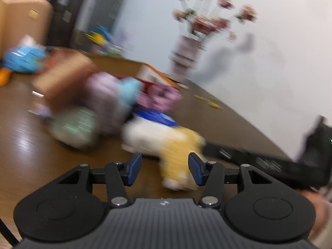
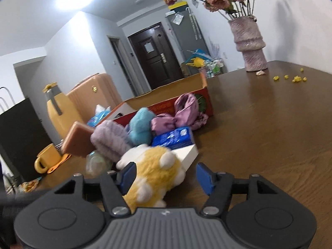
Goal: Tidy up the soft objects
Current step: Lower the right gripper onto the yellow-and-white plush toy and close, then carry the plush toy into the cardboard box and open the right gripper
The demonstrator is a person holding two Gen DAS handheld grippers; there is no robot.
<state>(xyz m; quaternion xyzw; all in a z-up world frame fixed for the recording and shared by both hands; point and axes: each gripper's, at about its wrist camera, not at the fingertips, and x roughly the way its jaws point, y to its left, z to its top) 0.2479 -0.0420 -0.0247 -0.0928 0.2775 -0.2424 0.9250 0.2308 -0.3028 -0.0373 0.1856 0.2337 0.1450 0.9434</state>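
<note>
While the yellow-and-white plush toy (image 2: 154, 173) lies on the brown table (image 2: 259, 134), it serves as the landmark for everything else. Nearest of all, the right gripper (image 2: 166, 178) stands wide around it: the left blue pad touches or nearly touches the fur, the right pad stands apart from it, so the toy looks framed for a grasp, not yet pinched. The plush's lower end is hidden behind the gripper body.

The left gripper (image 1: 165, 169) is also spread wide and holds nothing; it hangs just in front of the same toy (image 1: 178, 155), probably ready to help or to take a neighbour. Its view is badly smeared, so shapes there are hard to read.

Just behind the toy lie a white flat box (image 2: 187, 155) and a blue packet (image 2: 172, 138). To the toy's left are a lilac knitted piece (image 2: 110, 141), a brown slab-like block (image 2: 77, 142) and a pale green thing (image 2: 96, 162) too blurred to name. Behind them sit a light blue plush (image 2: 140, 128) and a crumpled pink cloth (image 2: 182, 112), touching the red cardboard box (image 2: 166, 99), whose inside is mostly out of sight. The pile crowded against that box suggests it is the intended home for the soft items.

Far behind the toy, to the right, stand a pink vase (image 2: 250, 43) and scattered yellow crumbs (image 2: 294, 78).
</note>
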